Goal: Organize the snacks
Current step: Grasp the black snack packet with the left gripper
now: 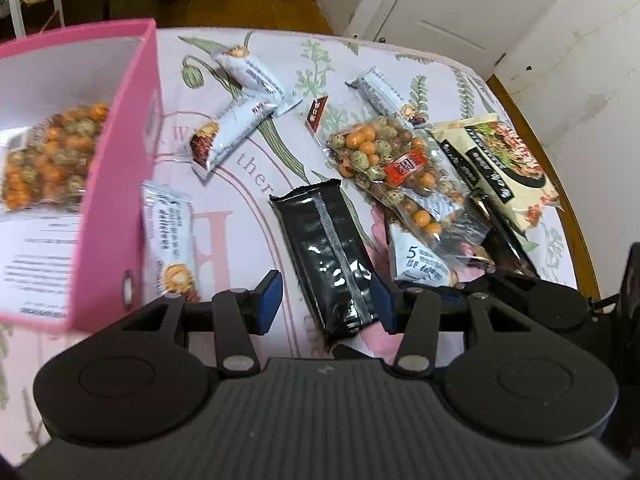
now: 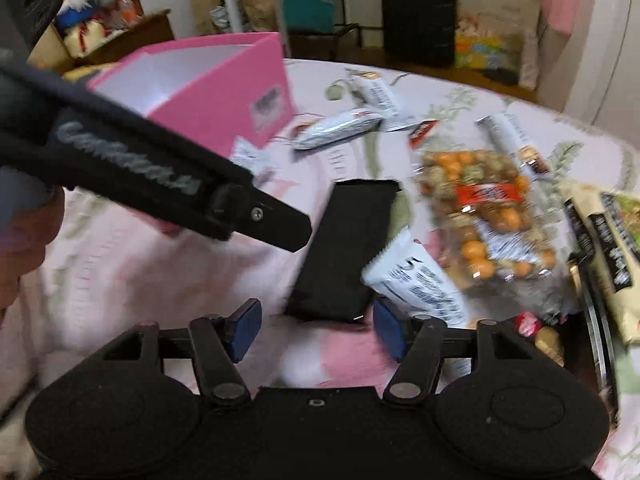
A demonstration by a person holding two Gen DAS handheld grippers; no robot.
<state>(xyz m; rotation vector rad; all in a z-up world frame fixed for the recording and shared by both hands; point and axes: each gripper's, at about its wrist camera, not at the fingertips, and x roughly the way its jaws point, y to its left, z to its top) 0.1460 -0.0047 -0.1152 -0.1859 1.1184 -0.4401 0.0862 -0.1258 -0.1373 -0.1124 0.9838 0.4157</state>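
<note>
Left wrist view is showing the left gripper (image 1: 328, 304) standing partly open, low centre of the frame, its blue pads straddling the near end of the black packet (image 1: 326, 256) without visibly pressing it. The pink box (image 1: 116, 184) is sitting at the left, a nut bag (image 1: 48, 156) already inside it. Right wrist view is showing the right gripper (image 2: 316, 330) gaping empty at lower centre, with the same black packet (image 2: 348, 248) just above it and a white bar (image 2: 416, 284) by its right pad. Judging by this, a pick is beginning; next, one gripper should be closing squarely on a packet and lifting it toward the box.
</note>
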